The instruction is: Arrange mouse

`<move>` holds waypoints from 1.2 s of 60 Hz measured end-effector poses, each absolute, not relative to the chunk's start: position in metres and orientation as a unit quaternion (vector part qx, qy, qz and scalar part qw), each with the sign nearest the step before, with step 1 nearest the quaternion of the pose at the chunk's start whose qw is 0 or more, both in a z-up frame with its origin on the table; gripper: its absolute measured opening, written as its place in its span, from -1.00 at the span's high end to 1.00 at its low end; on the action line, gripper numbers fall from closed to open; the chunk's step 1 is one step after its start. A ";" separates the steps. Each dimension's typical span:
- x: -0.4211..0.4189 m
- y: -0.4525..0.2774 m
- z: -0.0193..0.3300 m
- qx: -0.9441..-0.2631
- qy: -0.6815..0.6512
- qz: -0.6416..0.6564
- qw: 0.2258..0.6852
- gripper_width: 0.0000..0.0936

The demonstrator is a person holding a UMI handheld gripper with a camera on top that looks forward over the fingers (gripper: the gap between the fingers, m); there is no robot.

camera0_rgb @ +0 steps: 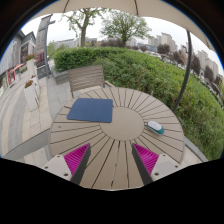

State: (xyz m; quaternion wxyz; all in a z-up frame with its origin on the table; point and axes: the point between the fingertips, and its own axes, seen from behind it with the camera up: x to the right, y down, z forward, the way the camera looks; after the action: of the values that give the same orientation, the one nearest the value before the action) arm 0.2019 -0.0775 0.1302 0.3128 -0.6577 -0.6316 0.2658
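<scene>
A small light blue-and-white mouse [155,127] lies on the right side of a round slatted wooden table [115,140]. A dark blue mouse mat [91,109] lies on the table's far left part. My gripper [112,160] is open and empty above the table's near edge, its pink pads [76,157] wide apart. The mouse is ahead of the fingers and to their right, well apart from them. The mat is ahead and to the left.
A wooden chair [86,78] stands behind the table by the mat. A green hedge and grass [150,70] run behind and to the right. Paving [25,110] with a small white stand lies to the left.
</scene>
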 end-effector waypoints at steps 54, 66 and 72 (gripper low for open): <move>0.140 0.169 0.025 -0.698 -0.556 0.250 0.375 -0.83; 0.092 0.188 -0.002 -0.690 -0.570 0.252 0.369 -0.82; 0.071 0.189 -0.002 -0.680 -0.581 0.251 0.370 -0.82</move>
State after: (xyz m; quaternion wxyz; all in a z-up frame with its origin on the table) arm 0.0707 0.1893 -0.0021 0.3698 -0.6803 -0.5808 0.2514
